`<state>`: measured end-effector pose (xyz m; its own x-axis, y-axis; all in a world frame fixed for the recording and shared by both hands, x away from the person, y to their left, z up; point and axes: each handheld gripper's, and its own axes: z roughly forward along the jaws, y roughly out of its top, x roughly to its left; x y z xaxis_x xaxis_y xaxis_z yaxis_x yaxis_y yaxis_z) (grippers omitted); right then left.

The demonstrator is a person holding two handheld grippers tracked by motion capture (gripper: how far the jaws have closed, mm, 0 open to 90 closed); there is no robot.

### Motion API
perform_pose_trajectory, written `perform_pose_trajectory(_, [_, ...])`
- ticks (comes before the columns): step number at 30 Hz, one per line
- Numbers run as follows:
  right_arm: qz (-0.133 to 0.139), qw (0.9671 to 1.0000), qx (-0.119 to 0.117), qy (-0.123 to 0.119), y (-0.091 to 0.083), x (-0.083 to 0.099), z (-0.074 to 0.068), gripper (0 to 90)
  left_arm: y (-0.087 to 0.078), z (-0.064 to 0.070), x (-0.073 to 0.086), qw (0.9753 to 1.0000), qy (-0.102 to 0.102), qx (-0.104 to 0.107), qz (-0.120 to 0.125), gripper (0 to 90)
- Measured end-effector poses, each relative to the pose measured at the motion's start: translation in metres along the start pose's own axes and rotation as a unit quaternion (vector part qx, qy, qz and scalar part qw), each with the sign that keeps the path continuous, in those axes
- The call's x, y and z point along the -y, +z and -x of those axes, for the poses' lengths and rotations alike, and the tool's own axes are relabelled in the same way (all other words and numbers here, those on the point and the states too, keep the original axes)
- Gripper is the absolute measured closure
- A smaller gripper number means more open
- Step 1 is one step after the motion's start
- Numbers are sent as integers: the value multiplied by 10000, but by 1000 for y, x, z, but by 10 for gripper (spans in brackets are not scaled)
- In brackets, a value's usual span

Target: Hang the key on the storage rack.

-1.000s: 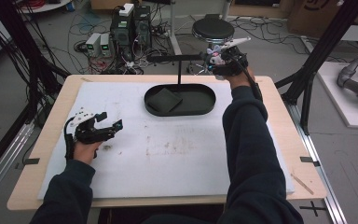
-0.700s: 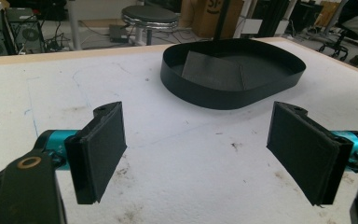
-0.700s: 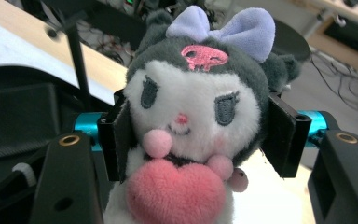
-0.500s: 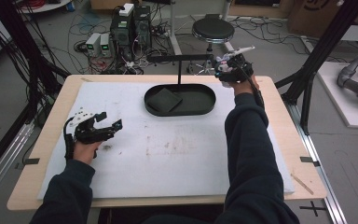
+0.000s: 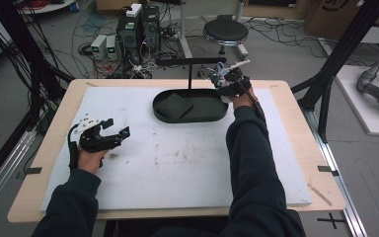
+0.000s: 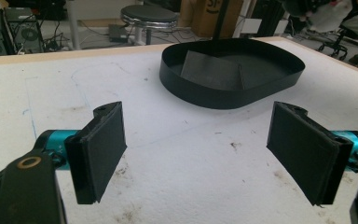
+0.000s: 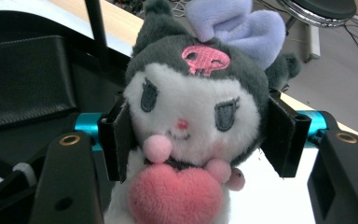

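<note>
left gripper (image 6: pixel 196 149) released, bare mat ahead | right gripper (image 7: pixel 200 135) grasping plush toy (image 7: pixel 193 116) at tray (image 5: pixel 160 112) edge

We see a plush toy (image 7: pixel 191 116) with a white face, dark grey hood, pink skull mark, lilac bow and pink heart. It sits upright, squeezed between the right gripper (image 7: pixel 200 135) pads, just beside the black oval tray (image 5: pixel 212 114).

One plush toy (image 7: pixel 191 121), one black tray (image 5: pixel 212 114), two hand-held grippers, one stool (image 5: pixel 225 30).
</note>
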<state>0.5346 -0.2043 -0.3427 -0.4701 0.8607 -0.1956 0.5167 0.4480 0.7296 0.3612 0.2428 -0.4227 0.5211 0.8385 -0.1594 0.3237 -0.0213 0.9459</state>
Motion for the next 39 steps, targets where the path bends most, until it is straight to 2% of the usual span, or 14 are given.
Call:
perform_pose_trajectory(3, [85, 9998, 30, 178, 5, 0, -3, 343, 0, 0, 0, 10000, 7, 8, -4, 191])
perform_pose_trajectory(6, [197, 9992, -88, 338, 6, 2, -3, 299, 0, 0, 0, 10000, 0, 12, -11, 191])
perform_pose_trajectory(10, [190, 9994, -30, 272, 5, 3, -4, 219, 1, 0, 0, 10000, -10, 12, -2, 191])
perform_pose_trajectory(11, [228, 9992, -64, 327, 3, 4, -3, 212, 0, 0, 0, 10000, -15, 12, 11, 191])
perform_pose_trajectory(16, [462, 9973, -452, 341, -19, 4, 3, 212, 1, 0, 0, 10000, 0, 2, 25, 191])
perform_pose_trajectory(21, [620, 9946, -816, 185, -55, 6, 7, 212, 0, 0, 0, 10000, -15, 13, 39, 191])
perform_pose_trajectory(26, [606, 9934, -974, 5, -90, 10, 7, 212, 0, 0, 0, 10000, -41, -1, 43, 191])
perform_pose_trajectory(29, [1000, 9899, -998, -80, -111, 24, 6, 215, 0, 0, -1, 10000, -48, 1, 65, 191])
perform_pose_trajectory(30, [968, 9902, -1006, -65, -116, 30, 7, 215, 0, 0, -1, 10000, -38, 2, 54, 191])
perform_pose_trajectory(32, [1075, 9892, -997, -57, -122, 41, 7, 215, 0, 1, -1, 10000, -20, 9, 49, 191])
perform_pose_trajectory(35, [1000, 9911, -863, -157, -129, 61, 7, 215, 0, 2, -1, 10000, -7, 10, 60, 191])
perform_pose_trajectory(39, [892, 9929, -774, -114, -130, 91, 8, 215, 0, 3, -1, 10000, 14, 12, 42, 191])
